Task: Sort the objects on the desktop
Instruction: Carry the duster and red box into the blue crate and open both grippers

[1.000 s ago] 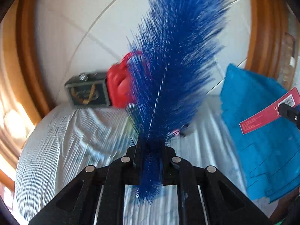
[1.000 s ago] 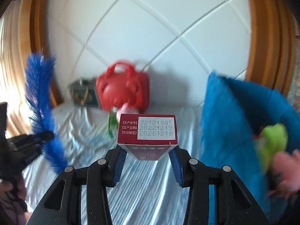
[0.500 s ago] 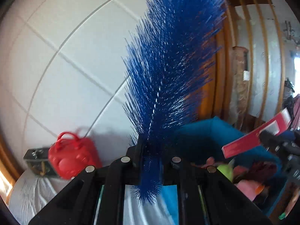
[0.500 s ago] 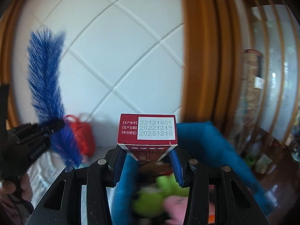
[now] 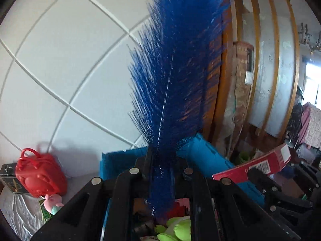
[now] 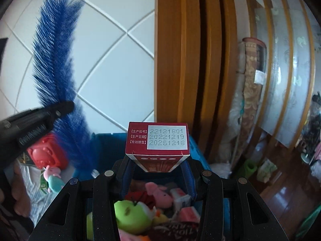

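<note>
My left gripper (image 5: 161, 175) is shut on a long blue bristle brush (image 5: 176, 76) that stands upright; the brush also shows in the right wrist view (image 6: 58, 64). My right gripper (image 6: 157, 167) is shut on a red box (image 6: 158, 142) with a printed date label; the box also shows in the left wrist view (image 5: 258, 165). Both grippers hover over a blue fabric bin (image 5: 208, 158), whose rim shows in the right wrist view (image 6: 109, 140), filled with plush toys, among them a green toy (image 6: 132, 214) and a pink pig (image 6: 160, 194).
A red toy case (image 5: 40, 177), a dark tin box (image 5: 10, 178) and a small pink and teal doll (image 6: 53, 177) lie on the striped cloth left of the bin. A wooden frame (image 6: 192, 60) and a white tiled wall stand behind.
Both grippers have swung right from over the striped cloth to above the blue bin, each still holding its object. The bin's toys have come into view below.
</note>
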A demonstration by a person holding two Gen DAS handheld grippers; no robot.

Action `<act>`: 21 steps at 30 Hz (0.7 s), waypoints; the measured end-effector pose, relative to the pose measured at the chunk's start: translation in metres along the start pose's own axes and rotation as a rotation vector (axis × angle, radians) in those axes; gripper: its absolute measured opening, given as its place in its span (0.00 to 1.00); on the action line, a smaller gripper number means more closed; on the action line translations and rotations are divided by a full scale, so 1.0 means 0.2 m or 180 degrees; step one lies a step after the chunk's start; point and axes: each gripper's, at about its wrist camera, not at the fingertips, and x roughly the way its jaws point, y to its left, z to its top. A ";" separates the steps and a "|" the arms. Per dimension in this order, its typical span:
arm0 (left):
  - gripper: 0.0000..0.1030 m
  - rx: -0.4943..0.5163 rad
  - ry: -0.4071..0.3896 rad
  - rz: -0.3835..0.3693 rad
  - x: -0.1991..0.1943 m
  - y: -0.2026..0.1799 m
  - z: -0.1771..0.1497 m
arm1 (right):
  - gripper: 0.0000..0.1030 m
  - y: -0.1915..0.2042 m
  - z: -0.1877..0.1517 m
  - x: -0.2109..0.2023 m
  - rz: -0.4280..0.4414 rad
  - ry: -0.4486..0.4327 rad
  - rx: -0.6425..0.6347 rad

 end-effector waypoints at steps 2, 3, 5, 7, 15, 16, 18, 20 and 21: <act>0.12 0.0022 0.0187 0.0040 0.14 -0.02 -0.05 | 0.42 -0.01 -0.02 0.10 0.0041 0.0123 -0.0025; 0.12 0.0038 0.0318 0.0060 0.22 -0.03 -0.08 | 0.42 -0.02 -0.03 0.15 0.0067 0.0184 -0.0032; 0.12 0.0065 0.0482 0.0104 0.31 -0.04 -0.14 | 0.42 -0.02 -0.04 0.26 0.0090 0.0297 -0.0071; 0.12 0.0097 0.0630 0.0143 0.40 -0.05 -0.19 | 0.42 -0.01 -0.07 0.35 0.0097 0.0413 -0.0110; 0.44 0.0149 0.1027 0.0314 0.55 -0.01 -0.34 | 0.42 0.01 -0.18 0.59 0.0098 0.0729 -0.0187; 0.56 0.0155 0.1028 0.0345 0.54 -0.02 -0.35 | 0.43 0.01 -0.18 0.60 0.0068 0.0731 -0.0185; 0.67 0.0163 0.1008 0.0378 0.51 -0.01 -0.36 | 0.44 0.01 -0.19 0.59 0.0053 0.0730 -0.0183; 0.68 0.0163 0.0996 0.0406 0.48 -0.01 -0.37 | 0.50 0.02 -0.18 0.57 0.0018 0.0717 -0.0202; 0.68 0.0161 0.0982 0.0428 0.46 -0.01 -0.37 | 0.57 0.02 -0.18 0.55 -0.0037 0.0698 -0.0217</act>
